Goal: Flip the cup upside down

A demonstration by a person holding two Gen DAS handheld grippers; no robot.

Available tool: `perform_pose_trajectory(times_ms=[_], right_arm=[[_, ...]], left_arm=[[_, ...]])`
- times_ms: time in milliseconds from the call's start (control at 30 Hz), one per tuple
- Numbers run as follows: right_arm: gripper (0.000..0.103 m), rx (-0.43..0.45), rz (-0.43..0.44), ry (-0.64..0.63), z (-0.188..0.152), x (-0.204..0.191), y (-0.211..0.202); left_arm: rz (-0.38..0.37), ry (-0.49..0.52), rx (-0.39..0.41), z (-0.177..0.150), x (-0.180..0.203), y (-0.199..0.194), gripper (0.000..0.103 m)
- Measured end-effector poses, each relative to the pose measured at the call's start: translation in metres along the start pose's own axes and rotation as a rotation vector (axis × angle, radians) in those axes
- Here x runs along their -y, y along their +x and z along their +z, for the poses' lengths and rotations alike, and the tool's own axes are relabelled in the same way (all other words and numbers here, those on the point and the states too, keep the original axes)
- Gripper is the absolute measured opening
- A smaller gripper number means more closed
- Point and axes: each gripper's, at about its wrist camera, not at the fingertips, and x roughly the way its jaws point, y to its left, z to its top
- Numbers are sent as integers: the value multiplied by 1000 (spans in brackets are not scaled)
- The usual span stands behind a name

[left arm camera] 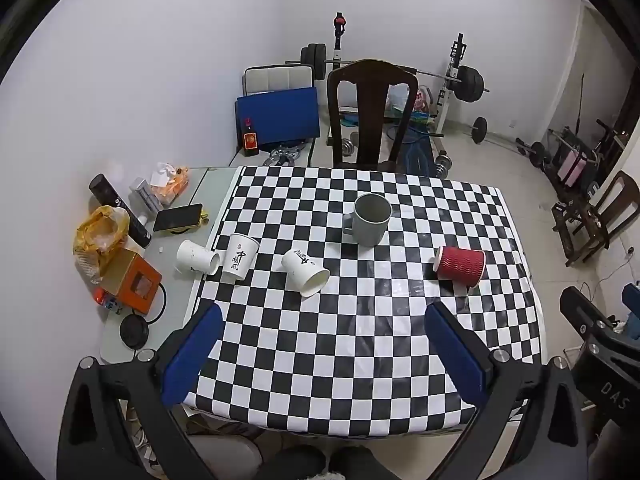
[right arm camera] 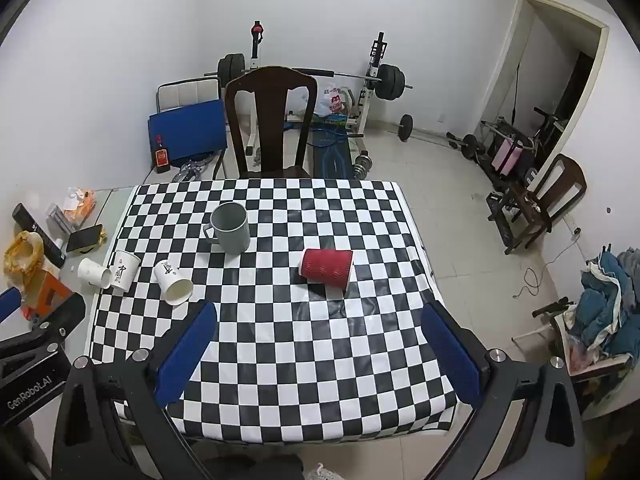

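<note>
A grey mug stands upright, mouth up, on the checkered tablecloth. A red ribbed paper cup lies on its side to the mug's right. Three white paper cups are at the left: one upright, one lying on the cloth, one lying off the cloth. My left gripper and my right gripper are both open and empty, held above the table's near part.
A dark wooden chair stands at the far edge. Clutter sits left of the cloth: a phone, an orange box, a black bottle, a plastic bag. Weights and a bench stand behind.
</note>
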Motion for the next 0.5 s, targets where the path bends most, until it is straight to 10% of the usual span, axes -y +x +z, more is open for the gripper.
perform_pose_trajectory(times_ms=[500], right_arm=[[103,2,18,5,6,-3,-3]], left_arm=[[-5,-1,7,0,0,0,103]])
